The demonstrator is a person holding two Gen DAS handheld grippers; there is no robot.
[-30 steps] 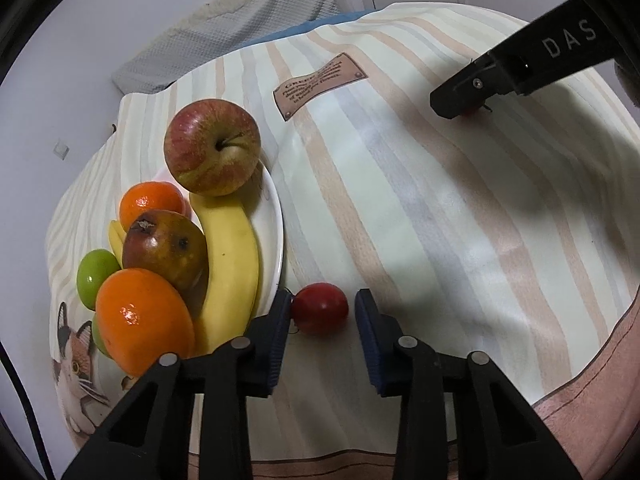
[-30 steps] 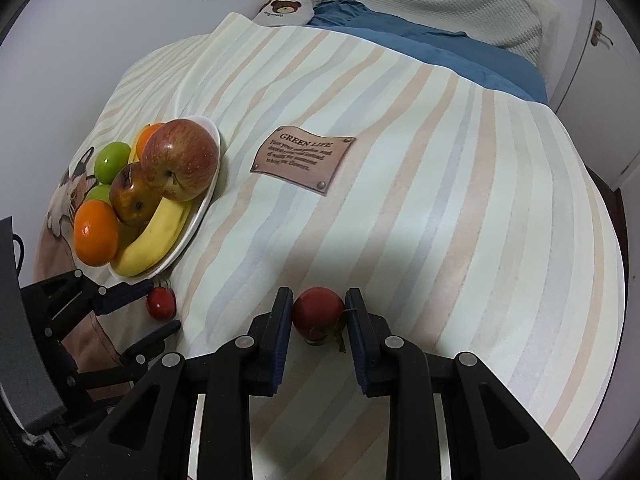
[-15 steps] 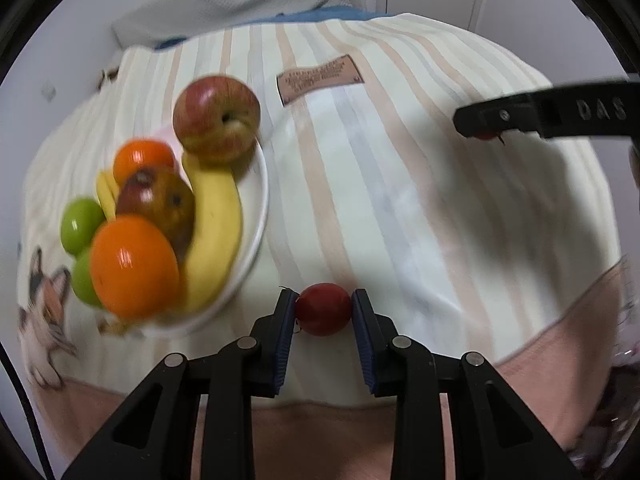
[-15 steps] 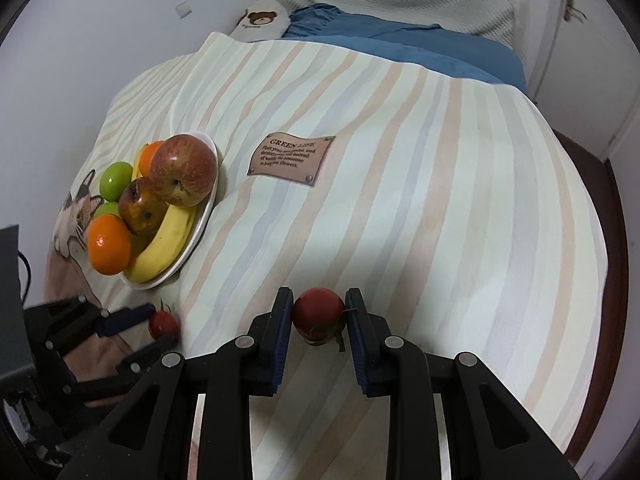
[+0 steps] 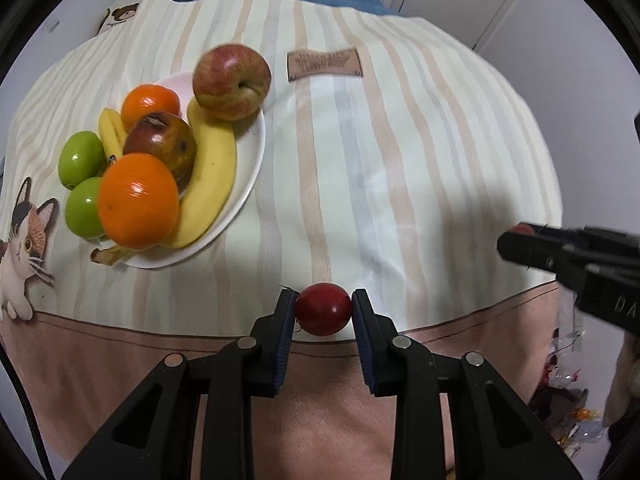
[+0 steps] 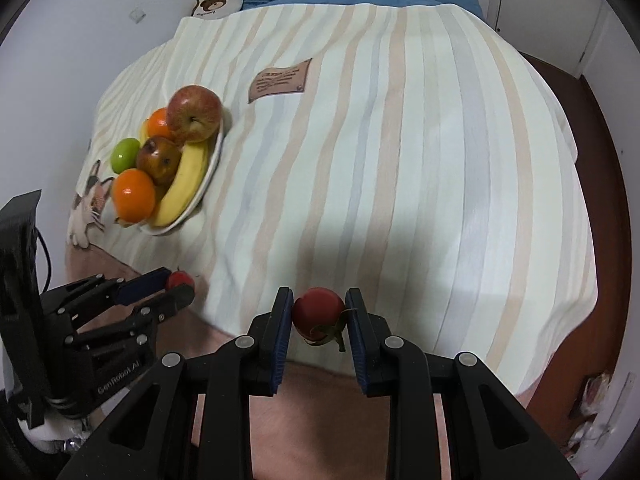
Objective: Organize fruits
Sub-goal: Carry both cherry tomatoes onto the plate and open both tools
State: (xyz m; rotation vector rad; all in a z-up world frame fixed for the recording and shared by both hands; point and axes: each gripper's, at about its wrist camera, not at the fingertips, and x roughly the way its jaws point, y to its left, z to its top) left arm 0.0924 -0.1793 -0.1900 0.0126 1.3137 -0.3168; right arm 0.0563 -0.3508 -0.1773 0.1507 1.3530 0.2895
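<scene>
fruits sit piled on a white plate (image 5: 252,148) toward the left of a striped bedspread (image 5: 400,160): a big red-yellow apple (image 5: 231,82) at the far edge, a banana (image 5: 208,188) curving along the plate's right side, a darker brownish apple (image 5: 160,145) in the middle, a large orange (image 5: 138,201) at the near edge, a smaller orange (image 5: 150,104) behind, and 2 green fruits (image 5: 82,160) on the left rim.

left gripper (image 5: 324,309) is clamped on a small red fruit (image 5: 323,314); both blue pads press its sides and it hangs clear of the cloth, in front of the plate's near edge and over the pink border of the spread. from the right wrist view the same gripper (image 6: 180,286) shows at lower left with the red fruit (image 6: 180,280) pinched at its tips.

right gripper (image 6: 318,310) is likewise closed tight on a second small red fruit (image 6: 318,312), this one with a green stem curling out below. it is held above the near edge of the bedspread, well apart from the plate (image 6: 212,160). in the left wrist view the right gripper (image 5: 520,240) enters from the right edge, a bit of red showing at its tip.

a brown sewn label (image 5: 325,65) lies on the spread beyond the plate, and a cartoon cat print (image 5: 24,236) marks the spread's left corner.
</scene>
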